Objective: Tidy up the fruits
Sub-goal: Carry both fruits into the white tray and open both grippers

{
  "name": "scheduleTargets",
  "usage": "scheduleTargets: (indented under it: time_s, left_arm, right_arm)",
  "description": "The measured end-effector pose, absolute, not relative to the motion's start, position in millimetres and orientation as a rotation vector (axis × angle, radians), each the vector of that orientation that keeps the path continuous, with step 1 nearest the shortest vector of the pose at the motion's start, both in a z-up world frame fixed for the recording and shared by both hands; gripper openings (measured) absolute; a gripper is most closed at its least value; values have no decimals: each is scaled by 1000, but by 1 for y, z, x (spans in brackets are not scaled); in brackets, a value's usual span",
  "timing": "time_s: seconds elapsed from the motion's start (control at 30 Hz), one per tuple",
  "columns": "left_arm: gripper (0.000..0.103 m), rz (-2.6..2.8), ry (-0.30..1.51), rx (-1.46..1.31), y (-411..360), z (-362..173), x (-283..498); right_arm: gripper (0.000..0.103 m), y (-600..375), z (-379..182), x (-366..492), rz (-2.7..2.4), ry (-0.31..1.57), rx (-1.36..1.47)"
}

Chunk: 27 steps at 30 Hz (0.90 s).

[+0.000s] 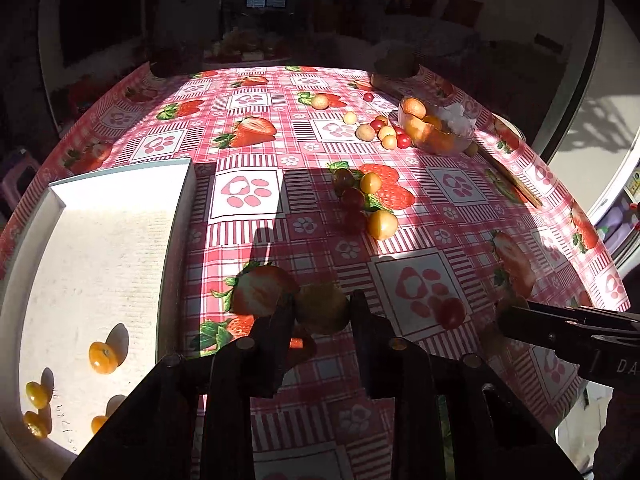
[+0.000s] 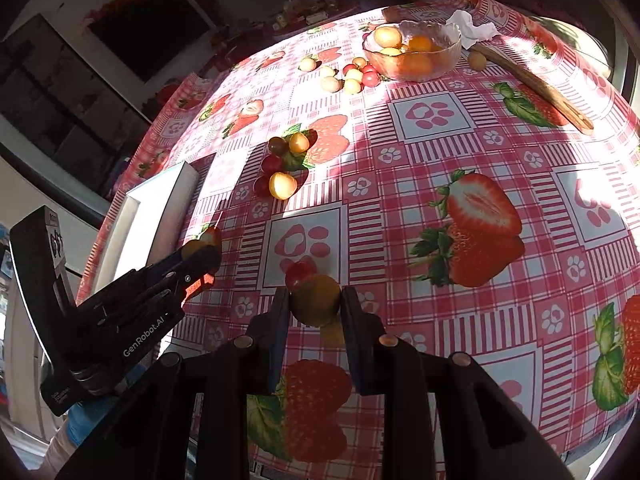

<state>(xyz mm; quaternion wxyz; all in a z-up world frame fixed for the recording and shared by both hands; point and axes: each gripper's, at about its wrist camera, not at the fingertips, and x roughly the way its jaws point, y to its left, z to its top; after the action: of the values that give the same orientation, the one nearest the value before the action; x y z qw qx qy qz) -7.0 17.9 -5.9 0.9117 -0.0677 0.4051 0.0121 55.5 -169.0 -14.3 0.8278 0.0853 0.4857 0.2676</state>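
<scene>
My left gripper [image 1: 322,306] is shut on a yellow fruit [image 1: 323,307], held just above the tablecloth beside the white tray [image 1: 168,240]. Several orange fruits [image 1: 103,357] lie in the tray. My right gripper [image 2: 315,300] is shut on another yellow fruit [image 2: 316,300], with a red cherry tomato [image 2: 298,274] just beyond it on the cloth. The left gripper also shows in the right wrist view [image 2: 200,250]. A loose cluster of red and yellow fruits [image 1: 362,200] lies mid-table. More small fruits [image 1: 380,130] lie by a glass bowl [image 1: 436,128] holding orange fruit.
A strawberry-print pink tablecloth [image 2: 440,184] covers the round table. A wooden stick [image 2: 536,88] lies by the right edge. A crumpled white tissue [image 2: 472,28] lies behind the bowl. Dark furniture stands beyond the table.
</scene>
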Motion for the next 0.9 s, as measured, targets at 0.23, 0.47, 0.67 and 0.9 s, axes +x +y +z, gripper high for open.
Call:
scheduleTargets:
  time_s: [0.23, 0.47, 0.67, 0.9]
  left_arm:
    - [30, 82, 808, -156, 53, 6, -28]
    - [30, 180, 778, -154, 98, 10, -52]
    - [30, 278, 766, -185, 146, 11, -67]
    - [30, 385, 809, -225, 196, -3, -66]
  right_arm:
    - [28, -143, -6, 49, 589, 1026, 130]
    - [28, -102, 3, 41, 637, 1027, 60]
    - [28, -52, 10, 36, 703, 1029, 1]
    - [28, 11, 15, 39, 786, 1038, -48]
